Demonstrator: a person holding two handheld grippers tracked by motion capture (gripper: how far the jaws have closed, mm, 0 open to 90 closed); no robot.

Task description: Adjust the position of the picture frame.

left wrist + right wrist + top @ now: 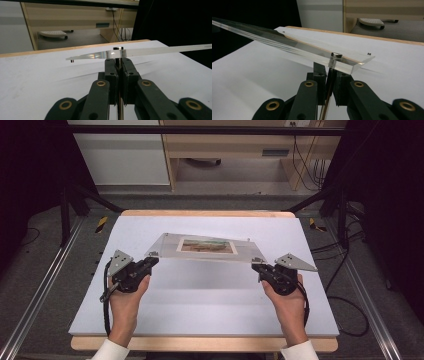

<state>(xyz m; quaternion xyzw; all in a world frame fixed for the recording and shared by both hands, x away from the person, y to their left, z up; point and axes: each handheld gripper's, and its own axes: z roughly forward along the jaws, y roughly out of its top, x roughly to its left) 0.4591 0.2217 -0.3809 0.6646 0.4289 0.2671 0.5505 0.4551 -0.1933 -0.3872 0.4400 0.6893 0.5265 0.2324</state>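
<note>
White sheet over a wooden-edged table (200, 305) fills the workspace, with pale cabinets and a grey floor behind. Above it, lifted off the surface, hangs a clear rectangular acrylic frame (165, 245) sandwiching a small landscape photograph (206, 246). Its long axis runs left to right across the table, the panel roughly level with the face upward. At each near corner sits a metal standoff post. The left gripper (152, 261) is clamped on the near-left post (118, 49), the right gripper (257, 266) on the near-right post (336, 55), jaws pressed together beneath the panel.
</note>
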